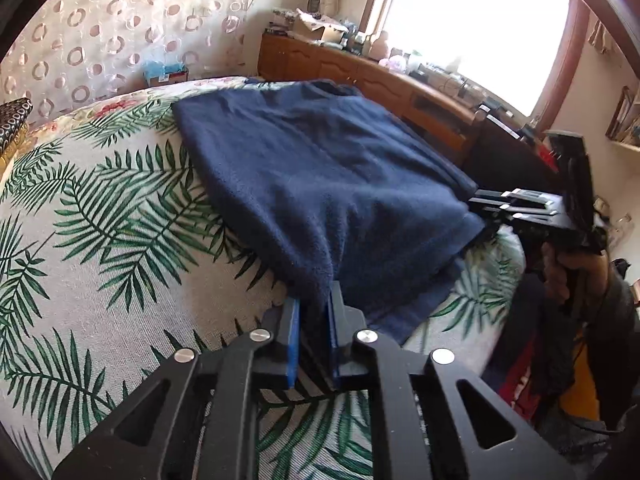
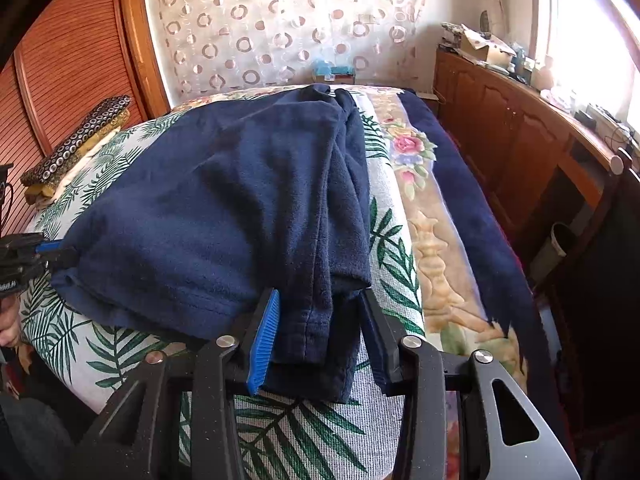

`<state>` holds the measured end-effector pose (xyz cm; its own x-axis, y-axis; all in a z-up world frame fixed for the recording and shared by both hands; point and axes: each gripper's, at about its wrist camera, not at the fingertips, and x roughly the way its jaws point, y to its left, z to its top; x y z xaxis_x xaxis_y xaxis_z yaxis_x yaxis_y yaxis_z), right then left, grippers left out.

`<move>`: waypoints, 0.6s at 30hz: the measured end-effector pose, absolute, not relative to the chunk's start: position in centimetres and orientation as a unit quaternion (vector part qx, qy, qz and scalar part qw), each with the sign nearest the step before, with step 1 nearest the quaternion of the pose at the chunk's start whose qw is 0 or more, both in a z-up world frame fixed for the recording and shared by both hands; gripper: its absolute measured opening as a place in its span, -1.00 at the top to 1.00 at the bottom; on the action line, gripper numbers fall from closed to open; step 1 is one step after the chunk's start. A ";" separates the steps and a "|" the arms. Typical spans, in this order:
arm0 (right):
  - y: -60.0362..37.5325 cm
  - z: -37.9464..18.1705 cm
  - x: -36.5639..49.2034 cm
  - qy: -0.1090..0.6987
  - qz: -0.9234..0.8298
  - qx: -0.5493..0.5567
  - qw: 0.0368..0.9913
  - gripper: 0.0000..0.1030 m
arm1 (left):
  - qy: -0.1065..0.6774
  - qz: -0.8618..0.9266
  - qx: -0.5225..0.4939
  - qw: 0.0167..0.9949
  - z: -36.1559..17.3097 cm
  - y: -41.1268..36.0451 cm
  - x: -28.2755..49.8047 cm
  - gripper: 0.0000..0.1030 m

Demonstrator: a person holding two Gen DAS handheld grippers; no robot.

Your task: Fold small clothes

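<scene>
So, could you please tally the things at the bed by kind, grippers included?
Navy fleece garment: 1
Leaf-print bedspread: 1
Grippers: 2 (left gripper, right gripper)
Total: 4

Two close claw-mounted fisheyes angled down, sharing the navy garment point(image 1: 320, 184) on the bed point(image 1: 100, 240).
</scene>
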<state>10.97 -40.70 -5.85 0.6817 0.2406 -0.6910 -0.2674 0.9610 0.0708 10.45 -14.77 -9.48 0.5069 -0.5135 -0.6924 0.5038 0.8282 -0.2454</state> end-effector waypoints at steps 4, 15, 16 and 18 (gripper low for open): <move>-39.5 -5.6 10.6 0.376 0.163 -0.043 0.911 0.80 | 0.390 -0.294 -0.018 0.872 -8.5 -14.0 10.3 0.77; -40.4 -4.1 9.4 0.353 0.172 -0.016 0.919 0.83 | 0.400 -0.280 -0.002 0.873 -9.4 -14.6 10.4 0.77; -40.4 -4.3 9.5 0.357 0.170 -0.016 0.919 0.83 | 0.402 -0.279 0.000 0.872 -9.6 -14.7 10.4 0.77; -40.4 -4.6 9.9 0.364 0.169 -0.011 0.916 0.83 | 0.406 -0.277 0.003 0.871 -9.8 -14.8 10.5 0.76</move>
<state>9.93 -40.35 -4.61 0.6778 0.3018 -0.6704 -0.3173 0.9426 0.1036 10.51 -14.76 -9.80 0.5162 -0.4803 -0.7091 0.4845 0.8465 -0.2206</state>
